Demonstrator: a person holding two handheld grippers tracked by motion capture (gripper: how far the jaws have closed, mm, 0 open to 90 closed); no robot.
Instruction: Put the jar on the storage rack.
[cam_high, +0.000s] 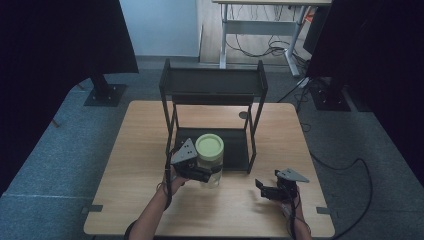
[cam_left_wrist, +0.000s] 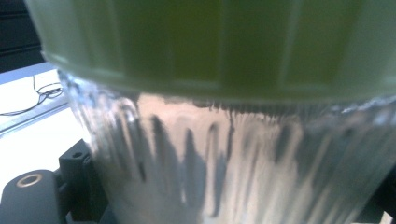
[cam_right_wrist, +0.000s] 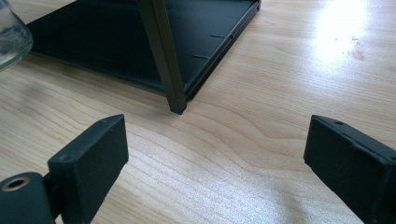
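Jaws of the left gripper (cam_high: 204, 172) are clamped around the glass jar (cam_high: 210, 162), just under its green lid (cam_high: 209, 145). Right gripper (cam_high: 264, 189) jaws are spread wide over bare surface (cam_high: 135, 150). Smooth glass could be dropped if squeezed too softly.

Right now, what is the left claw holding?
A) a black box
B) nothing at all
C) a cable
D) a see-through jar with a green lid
D: in the high view the left claw is closed around the clear jar with the green lid, and the left gripper view shows the ribbed glass pressed up close, while the right claw is open and holds nothing.
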